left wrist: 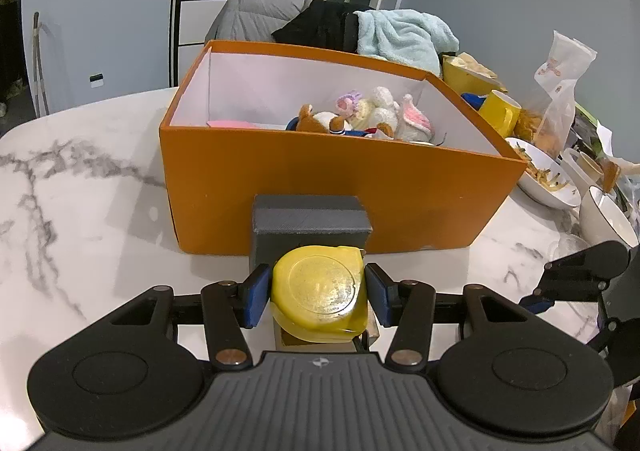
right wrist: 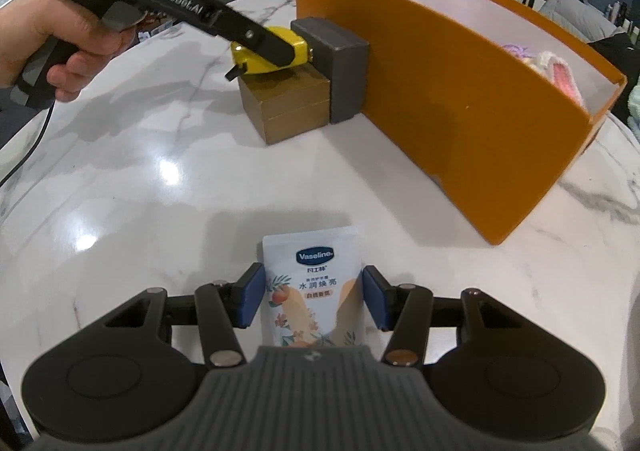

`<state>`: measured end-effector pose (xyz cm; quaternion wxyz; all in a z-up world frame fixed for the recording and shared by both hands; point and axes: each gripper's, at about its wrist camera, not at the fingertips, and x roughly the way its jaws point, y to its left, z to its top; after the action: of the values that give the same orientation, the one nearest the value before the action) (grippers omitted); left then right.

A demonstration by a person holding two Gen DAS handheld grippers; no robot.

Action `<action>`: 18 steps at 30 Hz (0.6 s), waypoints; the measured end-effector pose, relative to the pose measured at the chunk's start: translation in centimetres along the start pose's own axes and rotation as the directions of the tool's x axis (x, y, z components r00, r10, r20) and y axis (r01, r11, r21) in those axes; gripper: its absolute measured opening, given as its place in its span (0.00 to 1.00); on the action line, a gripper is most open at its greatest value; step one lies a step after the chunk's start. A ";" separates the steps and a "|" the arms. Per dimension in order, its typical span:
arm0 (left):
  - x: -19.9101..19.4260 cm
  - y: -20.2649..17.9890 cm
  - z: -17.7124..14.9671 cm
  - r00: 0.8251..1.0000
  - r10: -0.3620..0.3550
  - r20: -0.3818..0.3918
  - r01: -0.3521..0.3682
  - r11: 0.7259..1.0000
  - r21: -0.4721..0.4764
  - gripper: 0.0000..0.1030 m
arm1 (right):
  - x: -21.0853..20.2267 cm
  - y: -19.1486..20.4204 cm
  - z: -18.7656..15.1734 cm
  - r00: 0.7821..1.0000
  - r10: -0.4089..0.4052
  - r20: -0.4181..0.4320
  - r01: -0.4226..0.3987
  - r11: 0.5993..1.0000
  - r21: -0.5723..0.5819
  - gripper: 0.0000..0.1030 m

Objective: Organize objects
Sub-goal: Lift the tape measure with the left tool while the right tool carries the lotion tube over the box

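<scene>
Tape measure between left fingers, box-side.

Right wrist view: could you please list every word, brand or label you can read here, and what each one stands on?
"Vaseline": blue oval logo on the white sachet between the right gripper pads.
"水润焕亮": below that logo on the sachet.
"GenRobot.AI": on the arm of the left gripper.
Smaller sachet print and the lettering at the top of the left gripper: too small or blurred to read.
</scene>
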<state>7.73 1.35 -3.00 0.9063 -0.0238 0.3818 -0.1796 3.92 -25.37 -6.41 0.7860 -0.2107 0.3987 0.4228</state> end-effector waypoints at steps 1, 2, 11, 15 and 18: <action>-0.1 0.0 0.0 1.000 0.000 0.001 0.000 1.000 0.002 0.58 | -0.2 0.0 0.1 1.000 -0.004 0.007 0.004 1.000 0.005 0.53; -0.2 -0.1 0.0 1.000 0.000 0.003 0.000 1.000 0.003 0.58 | -0.3 -0.1 0.2 1.000 -0.008 0.013 0.007 1.000 0.011 0.53; -0.8 -0.3 0.2 1.000 -0.002 0.015 0.002 1.000 0.005 0.58 | -1.7 -0.4 1.3 0.996 -0.035 0.078 0.031 0.998 0.057 0.52; -1.2 -0.4 0.3 1.000 -0.002 0.023 0.001 1.000 0.012 0.58 | -2.2 -0.8 1.8 0.995 -0.044 0.094 0.035 0.995 0.093 0.07; -1.4 -0.6 0.4 1.000 -0.003 0.028 0.002 1.000 0.018 0.58 | -2.6 -1.7 2.2 0.993 -0.042 0.108 0.025 0.988 0.156 0.00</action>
<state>6.92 1.26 -1.66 0.9114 -0.0188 0.3676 -0.1838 5.48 -26.16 -3.07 0.8280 -0.1322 0.3821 0.3886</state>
